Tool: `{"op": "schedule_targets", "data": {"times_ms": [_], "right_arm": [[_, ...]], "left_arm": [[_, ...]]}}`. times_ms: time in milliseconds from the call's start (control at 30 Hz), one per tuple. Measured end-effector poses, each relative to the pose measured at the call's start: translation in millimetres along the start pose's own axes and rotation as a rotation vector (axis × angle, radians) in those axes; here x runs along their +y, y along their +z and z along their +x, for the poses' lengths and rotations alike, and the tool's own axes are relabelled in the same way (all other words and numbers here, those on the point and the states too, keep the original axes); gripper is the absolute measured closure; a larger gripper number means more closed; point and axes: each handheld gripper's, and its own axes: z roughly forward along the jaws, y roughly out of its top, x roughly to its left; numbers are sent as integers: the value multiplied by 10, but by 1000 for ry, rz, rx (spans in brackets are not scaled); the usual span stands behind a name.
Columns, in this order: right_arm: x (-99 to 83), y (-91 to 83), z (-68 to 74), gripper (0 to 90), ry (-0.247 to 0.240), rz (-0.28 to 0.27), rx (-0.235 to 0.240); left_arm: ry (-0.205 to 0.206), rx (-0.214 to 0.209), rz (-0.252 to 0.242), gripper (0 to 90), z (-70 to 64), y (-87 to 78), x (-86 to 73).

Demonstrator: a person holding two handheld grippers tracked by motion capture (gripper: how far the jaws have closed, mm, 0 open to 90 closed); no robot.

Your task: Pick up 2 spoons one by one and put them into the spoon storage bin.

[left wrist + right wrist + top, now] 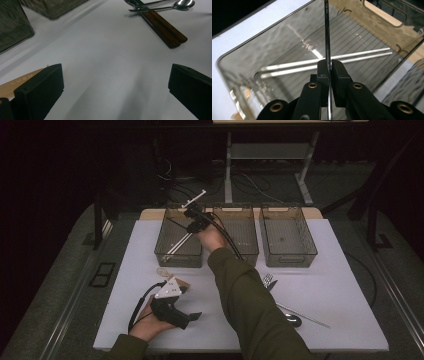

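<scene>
While clamped on a chopstick (pixel 326 37), right gripper (pixel 329 72) hovers over bin (pixel 249 52).

Bright table, black room around it.

The white table (pixel 325 285) is lit from above, while the floor and everything beyond sink into near darkness in the high view, which is soft and a little grainy throughout. Soft shadows fall just beside the arms. In the left gripper view the black jaws are blurred at the bottom edge and cast faint grey streaks across the tabletop; the spoon (pixel 183 3) catches a small glint. In the right gripper view the smoky bin (pixel 274 50) shows wavy glare on its wall, and the thin metal rod (pixel 326 37) reads dark against it, sharp mid-frame.
</scene>
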Motion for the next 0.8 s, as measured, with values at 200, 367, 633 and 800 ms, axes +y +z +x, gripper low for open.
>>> {"op": "schedule_targets", "data": {"times_ms": [200,367,633,800], "right_arm": [[4,-102,41,611,-20,-78,3],[-58,-276,10,521,-27,-102,29],[-374,-576,-129,430,-26,-129,111],[-582,-777,-186,360,-57,-145,138]], "left_arm": [[-1,2,-1,0,7,-8,-2],[4,5,3,0,2,-3,1],[4,10,7,0,1,-8,-4],[2,11,5,0,0,-12,-7]]}}
